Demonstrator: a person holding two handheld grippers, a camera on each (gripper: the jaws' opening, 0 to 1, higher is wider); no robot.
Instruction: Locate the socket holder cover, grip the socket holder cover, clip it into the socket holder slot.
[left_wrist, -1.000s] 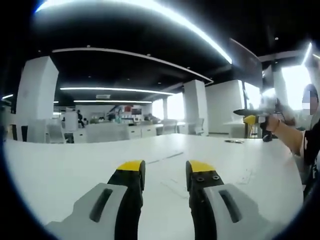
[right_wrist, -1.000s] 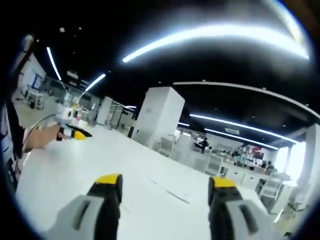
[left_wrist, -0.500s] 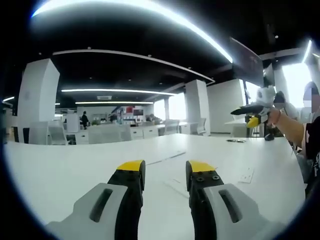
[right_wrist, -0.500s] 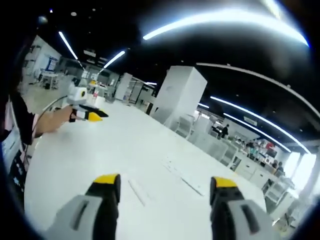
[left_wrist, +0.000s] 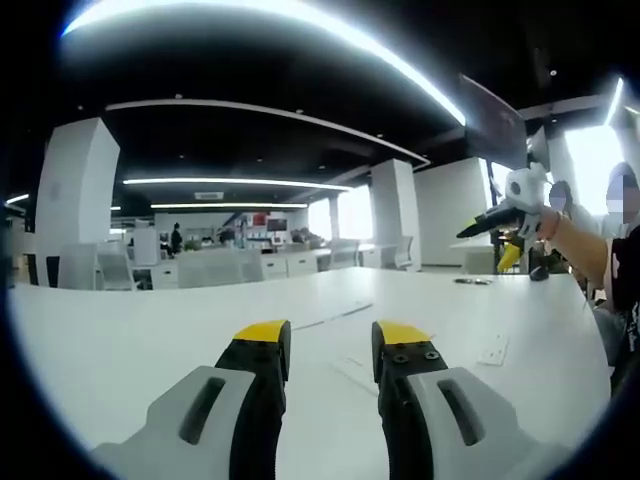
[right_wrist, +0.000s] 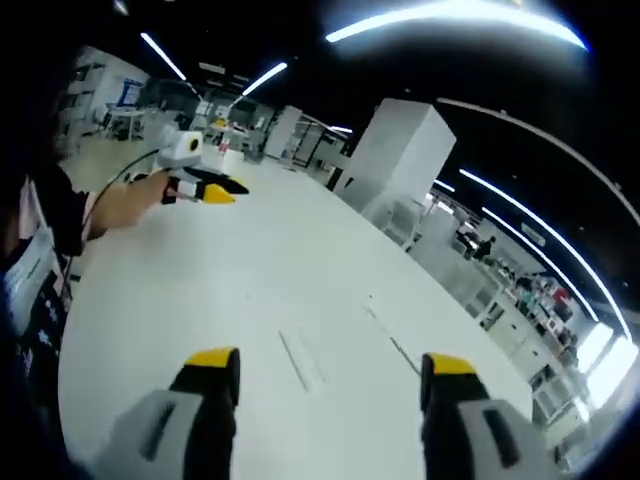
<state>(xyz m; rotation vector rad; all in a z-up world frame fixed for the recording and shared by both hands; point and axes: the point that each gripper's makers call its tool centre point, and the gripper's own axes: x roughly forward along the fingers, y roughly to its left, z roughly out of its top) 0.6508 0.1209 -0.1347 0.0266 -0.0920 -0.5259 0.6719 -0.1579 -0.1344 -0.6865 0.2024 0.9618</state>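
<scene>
Left claw (left_wrist: 331, 345) jaws a narrow gap apart, nothing between them, over the white desk (left_wrist: 120, 340). Right claw (right_wrist: 330, 365) jaws spread wide, empty, above the same desk. Flat white strip (right_wrist: 301, 359), likely the socket holder cover, lies on the desk just beyond the right claw; a longer thin strip (right_wrist: 391, 331) lies further along. Small white plate (left_wrist: 492, 351) right of the left claw. White pillars (right_wrist: 403, 160), chairs far behind.

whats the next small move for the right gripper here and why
Probably lower the right gripper toward the flat white strip lying on the white table just ahead. Its jaws stand wide apart and hold nothing, and the strip lies between them, slightly left, untouched. Whether that strip is the cover is unclear.
</scene>
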